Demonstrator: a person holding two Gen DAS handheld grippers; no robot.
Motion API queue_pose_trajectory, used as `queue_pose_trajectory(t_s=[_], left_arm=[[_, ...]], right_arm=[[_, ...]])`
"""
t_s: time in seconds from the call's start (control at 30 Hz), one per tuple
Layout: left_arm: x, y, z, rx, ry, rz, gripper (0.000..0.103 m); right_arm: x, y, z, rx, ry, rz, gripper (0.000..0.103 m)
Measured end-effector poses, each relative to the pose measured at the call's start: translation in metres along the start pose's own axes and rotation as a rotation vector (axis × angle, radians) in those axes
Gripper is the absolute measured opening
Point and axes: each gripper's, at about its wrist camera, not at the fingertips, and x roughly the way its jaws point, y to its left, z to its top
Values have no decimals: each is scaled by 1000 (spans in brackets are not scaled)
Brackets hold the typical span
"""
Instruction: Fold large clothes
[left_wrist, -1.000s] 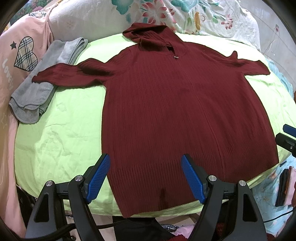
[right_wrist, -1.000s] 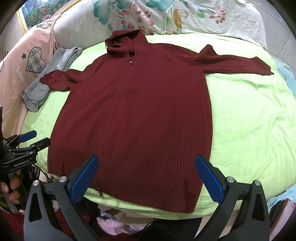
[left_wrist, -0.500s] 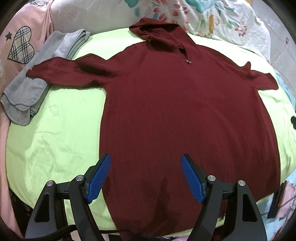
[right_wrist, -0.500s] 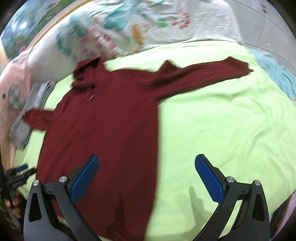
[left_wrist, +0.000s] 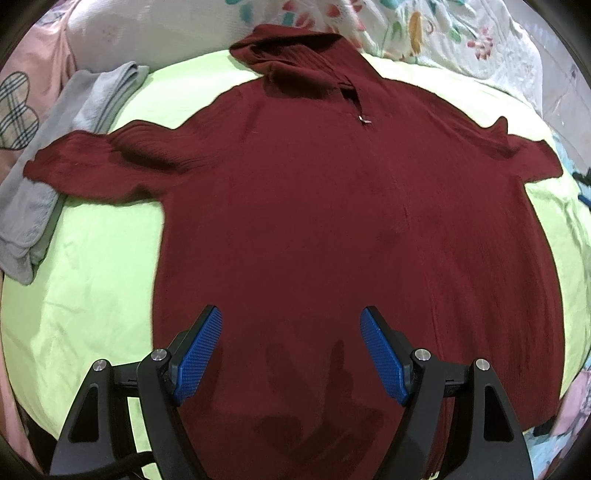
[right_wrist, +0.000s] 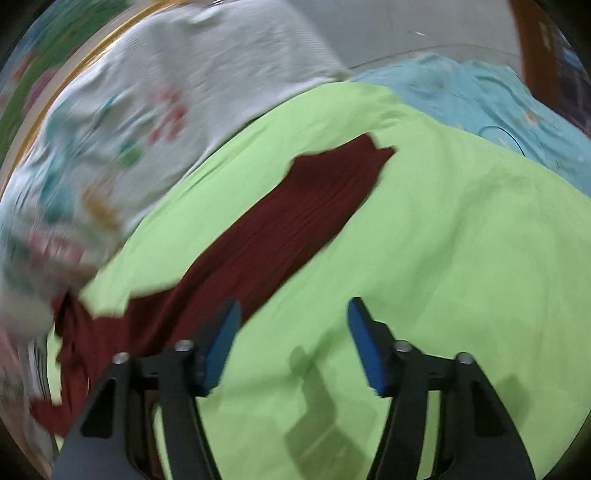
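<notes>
Your right gripper (right_wrist: 291, 332) is closing on nothing but the green sheet (right_wrist: 443, 229); shut now and you'll bunch bedding. The maroon sweater (left_wrist: 332, 221) has its sleeve (right_wrist: 295, 221) running far-left of it, seemingly apart in the blur. Your left gripper (left_wrist: 291, 347) hangs wide over the near hem, empty.

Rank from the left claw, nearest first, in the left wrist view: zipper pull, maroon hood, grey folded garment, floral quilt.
1. zipper pull: on the sweater's chest, up the middle.
2. maroon hood: just past the pull, at the sweater's top.
3. floral quilt: behind the hood, far edge.

The grey folded garment lies off to the left; too close to call against the pull.

Left claw hangs open.
</notes>
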Motion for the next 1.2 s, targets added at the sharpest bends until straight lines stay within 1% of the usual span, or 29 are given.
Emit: queue_pose_trajectory(t_s=[0.1, 0.17, 0.33, 0.43, 0.5, 0.57, 0.6, 0.63, 0.7, 0.77, 0.83, 0.93, 1.07, 1.13, 1.17, 1.2], left_arm=[[13, -8, 5, 12, 25, 4, 78], [21, -12, 7, 17, 44, 7, 78], [43, -21, 17, 19, 88, 10, 78], [51, -27, 20, 28, 104, 15, 78], [54, -29, 23, 34, 101, 17, 78], [54, -29, 24, 41, 114, 19, 78], [53, -29, 25, 40, 111, 14, 78], [53, -30, 27, 40, 105, 11, 78], [52, -30, 32, 37, 90, 2, 78], [47, -28, 32, 33, 78, -6, 78], [42, -25, 32, 26, 61, -13, 78], [32, -14, 32, 12, 50, -17, 78], [28, -5, 34, -16, 23, -14, 78], [25, 5, 32, -37, 14, -14, 78], [23, 11, 31, -49, 9, -12, 78], [23, 16, 29, -57, 6, -12, 78]], right_arm=[[21, -21, 31, 64, -27, -13, 53], [32, -34, 50, 89, -38, -45, 52], [75, -50, 88, 144, -31, -22, 51], [94, -66, 103, 223, -26, 18, 50], [102, -78, 107, 300, -29, 76, 38], [103, -82, 107, 342, -31, 117, 12], [102, -80, 106, 347, -31, 146, 9], [101, -76, 105, 339, -36, 153, 9], [89, -57, 102, 282, -46, 186, 8], [76, -32, 95, 220, -37, 225, 8], [61, 5, 78, 141, -15, 269, 8], [46, 50, 49, 90, 33, 348, 8], [34, 129, -17, 30, 141, 499, 8], [37, 168, -53, 22, 218, 573, 8], [39, 181, -66, 23, 244, 603, 8], [43, 202, -86, 27, 286, 649, 8]])
